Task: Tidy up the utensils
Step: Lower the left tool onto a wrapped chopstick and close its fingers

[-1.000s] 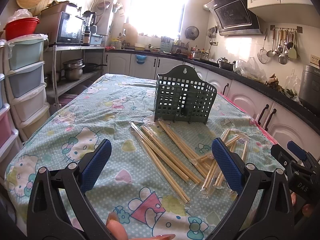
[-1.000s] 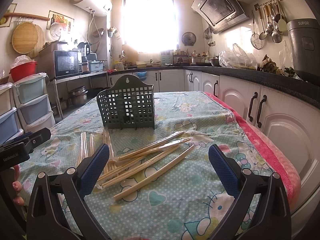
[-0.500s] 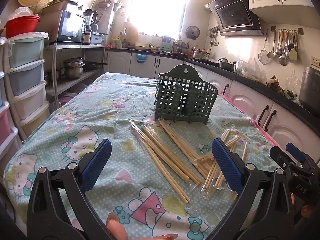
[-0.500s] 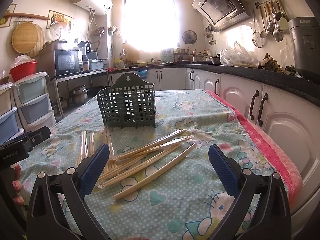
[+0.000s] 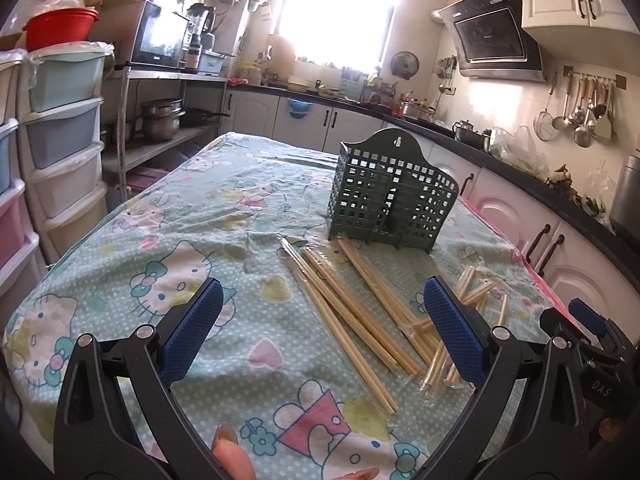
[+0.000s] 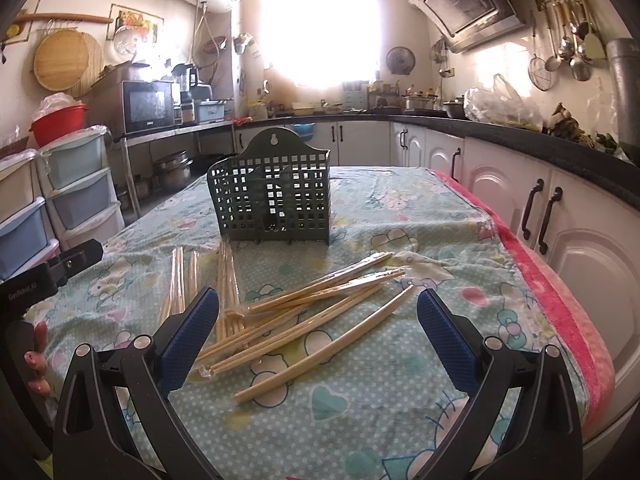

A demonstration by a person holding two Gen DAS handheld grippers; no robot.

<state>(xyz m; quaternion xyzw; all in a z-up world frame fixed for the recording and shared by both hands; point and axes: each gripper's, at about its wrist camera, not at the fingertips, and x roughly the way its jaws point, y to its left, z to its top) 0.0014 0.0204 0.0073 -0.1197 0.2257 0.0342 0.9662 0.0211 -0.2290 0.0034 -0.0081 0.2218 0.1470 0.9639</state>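
Strong daylight pours through the window (image 6: 322,20) at the far end of the kitchen and blows out to pure white in both views, washing haze over the wall and counter around it. Below the window, the green basket (image 5: 390,196) is backlit, its near face dark, and casts a faint shadow on the tablecloth (image 5: 208,216). Near things are sharp. Fisheye bending curves the cabinets beside the window, and black vignette fills the corners.
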